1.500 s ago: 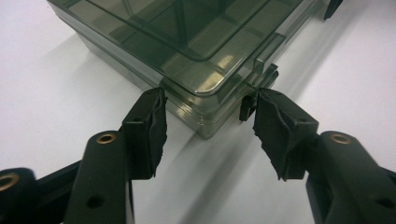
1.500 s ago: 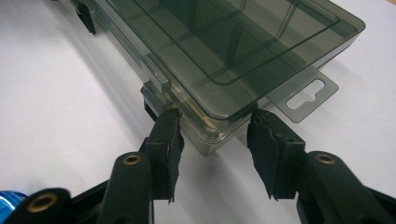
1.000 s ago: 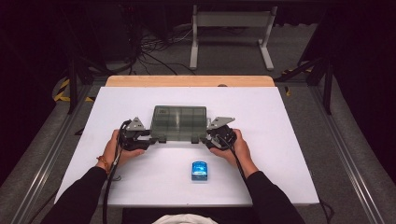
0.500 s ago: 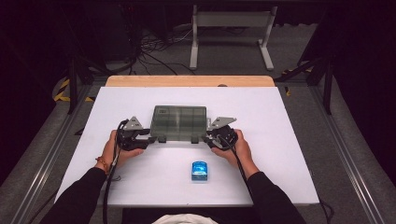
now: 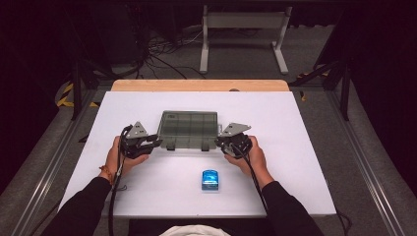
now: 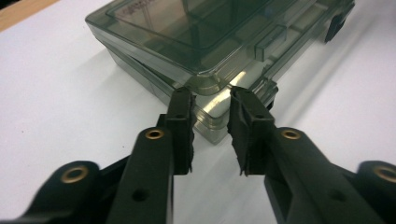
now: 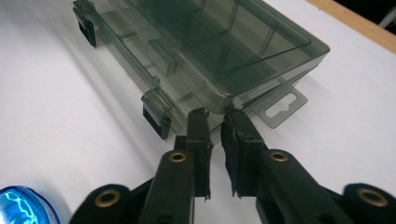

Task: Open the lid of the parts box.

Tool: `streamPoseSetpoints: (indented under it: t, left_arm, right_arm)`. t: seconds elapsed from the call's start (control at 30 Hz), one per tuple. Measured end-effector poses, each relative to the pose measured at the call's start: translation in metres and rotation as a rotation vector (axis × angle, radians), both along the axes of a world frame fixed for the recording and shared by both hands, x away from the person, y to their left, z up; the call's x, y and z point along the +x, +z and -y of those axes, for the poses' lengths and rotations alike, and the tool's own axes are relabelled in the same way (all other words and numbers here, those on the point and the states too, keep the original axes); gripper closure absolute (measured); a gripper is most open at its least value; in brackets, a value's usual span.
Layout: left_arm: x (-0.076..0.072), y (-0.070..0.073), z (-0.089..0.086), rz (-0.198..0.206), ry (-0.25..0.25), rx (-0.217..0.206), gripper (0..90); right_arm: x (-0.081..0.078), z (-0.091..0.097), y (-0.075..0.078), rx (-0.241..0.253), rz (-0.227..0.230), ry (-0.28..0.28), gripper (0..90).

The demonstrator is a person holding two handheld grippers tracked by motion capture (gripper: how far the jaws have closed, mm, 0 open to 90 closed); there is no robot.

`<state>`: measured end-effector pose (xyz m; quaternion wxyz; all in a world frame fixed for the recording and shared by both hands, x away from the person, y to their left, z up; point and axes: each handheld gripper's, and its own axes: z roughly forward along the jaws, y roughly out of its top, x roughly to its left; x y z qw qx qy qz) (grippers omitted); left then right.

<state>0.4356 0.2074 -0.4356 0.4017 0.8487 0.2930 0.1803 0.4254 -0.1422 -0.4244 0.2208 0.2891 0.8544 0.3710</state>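
Note:
A smoky see-through compartment box [image 5: 189, 129] lies with its lid down on the white table [image 5: 295, 162]. My left gripper [image 5: 156, 142] is at its near left corner, my right gripper [image 5: 220, 142] at its near right corner. In the left gripper view the box [image 6: 187, 28] has its rounded corner between the jaws of the left gripper [image 6: 212, 98], which touch it on both sides. In the right gripper view the right gripper [image 7: 217, 116] stands nearly together on the corner of the box [image 7: 210, 42], beside the hang tab [image 7: 282, 105]. Both pairs of jaws have just been closing.
A small blue container [image 5: 210, 179] sits on the table near the person, between the two forearms; its blue container [image 7: 23, 205] edge is at the lower left of the right gripper view. Two dark latches [image 7: 156, 112] line the box's near side. A wooden strip [image 5: 196, 85] edges the table's far side.
Both pairs of jaws have drawn in on the box's near corners. The hands, the box and the blue container have stayed in place.

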Motion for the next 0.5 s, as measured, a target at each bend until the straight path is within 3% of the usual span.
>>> streamPoseSetpoints:
  t: [0.17,0.33,0.5]
  left_arm:
    - [0.0008,0.0045,-0.0011,0.032,0.004,0.005,89.5]
    - [0.0028,0.0069,-0.0007,0.062,0.027,0.022,89.6]
    - [0.0051,0.0096,0.002,0.104,0.061,0.021,70.0]
  right_arm:
    - [-0.0015,0.0004,0.0037,0.002,0.065,-0.014,90.0]
    - [-0.0004,0.0019,0.0071,0.006,0.13,-0.038,89.7]
    - [0.0014,0.0004,0.01,0.004,0.171,-0.057,81.6]
